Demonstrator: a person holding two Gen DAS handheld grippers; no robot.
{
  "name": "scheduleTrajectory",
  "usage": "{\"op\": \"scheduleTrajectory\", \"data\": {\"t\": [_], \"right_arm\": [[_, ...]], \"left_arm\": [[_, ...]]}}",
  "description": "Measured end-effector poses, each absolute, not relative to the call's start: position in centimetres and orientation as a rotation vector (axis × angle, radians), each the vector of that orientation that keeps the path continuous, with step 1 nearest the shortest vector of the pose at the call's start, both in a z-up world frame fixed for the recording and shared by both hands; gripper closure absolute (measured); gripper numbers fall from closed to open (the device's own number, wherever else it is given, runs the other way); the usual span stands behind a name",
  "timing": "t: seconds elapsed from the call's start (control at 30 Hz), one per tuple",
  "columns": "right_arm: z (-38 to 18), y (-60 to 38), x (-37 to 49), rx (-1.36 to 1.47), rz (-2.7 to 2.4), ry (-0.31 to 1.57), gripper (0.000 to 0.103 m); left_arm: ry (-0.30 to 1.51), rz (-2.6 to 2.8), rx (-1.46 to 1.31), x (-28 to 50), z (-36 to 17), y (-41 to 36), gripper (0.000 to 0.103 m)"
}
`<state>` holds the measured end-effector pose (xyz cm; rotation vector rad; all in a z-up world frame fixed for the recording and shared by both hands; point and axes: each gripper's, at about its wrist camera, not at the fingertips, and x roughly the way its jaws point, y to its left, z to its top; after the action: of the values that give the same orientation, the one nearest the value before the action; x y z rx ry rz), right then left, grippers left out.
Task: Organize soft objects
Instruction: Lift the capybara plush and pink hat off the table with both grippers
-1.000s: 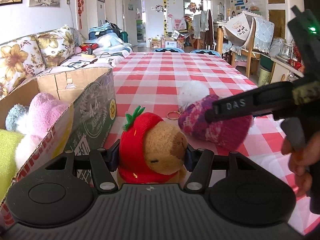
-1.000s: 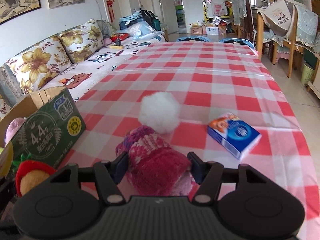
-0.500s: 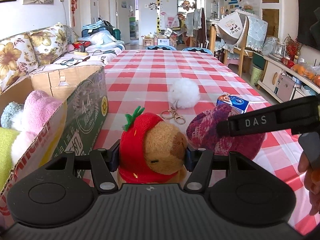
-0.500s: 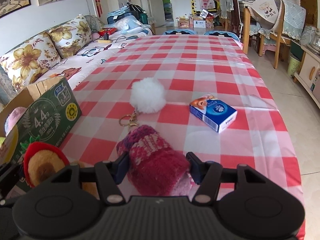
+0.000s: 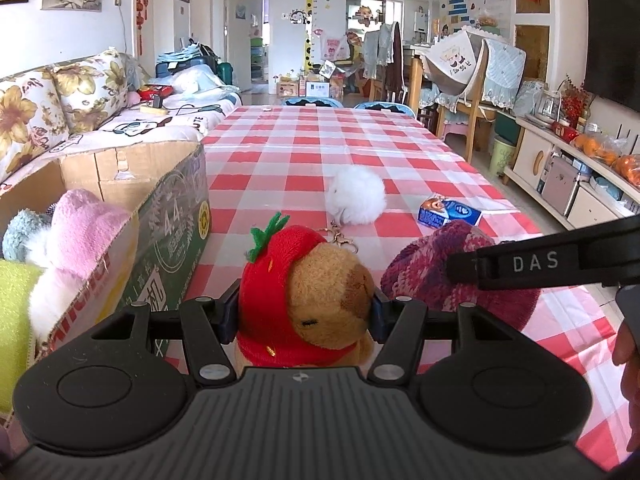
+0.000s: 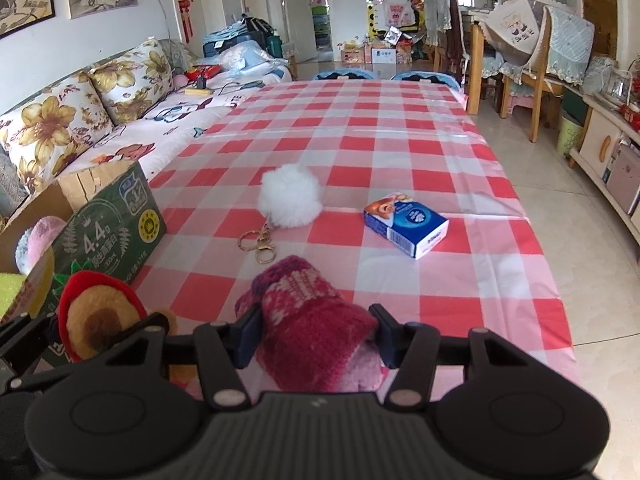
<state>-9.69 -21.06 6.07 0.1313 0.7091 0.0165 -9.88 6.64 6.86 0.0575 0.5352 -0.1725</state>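
At six o'clock in the left wrist view, the left tongs (image 5: 306, 312) are clamped on the capybara plush (image 5: 316, 300), one pad on its red strawberry hood and the other on its brown cheek. Gripping the head across its width likely gives the pads the firmest bite on a squashy toy.

Toward three o'clock of the plush lies the knitted hat (image 5: 452, 276), on the checked surface (image 5: 320, 140). The right tongs (image 6: 312, 332) straddle that hat low in the right wrist view, and their jaws are closing on it; the pads already dent the wool on both sides. Taking the thick bundled end, rather than a loose edge, should keep the hat from sagging out.

At nine o'clock stands the open cardboard box (image 5: 160, 216), already holding a pink plush (image 5: 84, 232), a grey-blue fluffy toy (image 5: 20, 228) and something yellow-green (image 5: 16, 320). It appears to be the collecting place, so both held items sit just beside it for a short carry.

At twelve o'clock, well apart from both tongs, the white pompom keychain (image 6: 290, 200) waits on the surface, seemingly next in line. The blue tissue pack (image 6: 406, 224) lies near it at about one o'clock.
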Motion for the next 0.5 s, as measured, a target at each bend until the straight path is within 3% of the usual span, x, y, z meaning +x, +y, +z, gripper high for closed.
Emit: {"op": "scheduleTrajectory", "data": {"t": [0.5], "right_arm": [[8.7,-21.1,-12.0,0.186,-0.020,0.610,0.047]], "left_arm": [[0.479,-0.210,0.025,-10.4,8.8,7.1,0.031]]}}
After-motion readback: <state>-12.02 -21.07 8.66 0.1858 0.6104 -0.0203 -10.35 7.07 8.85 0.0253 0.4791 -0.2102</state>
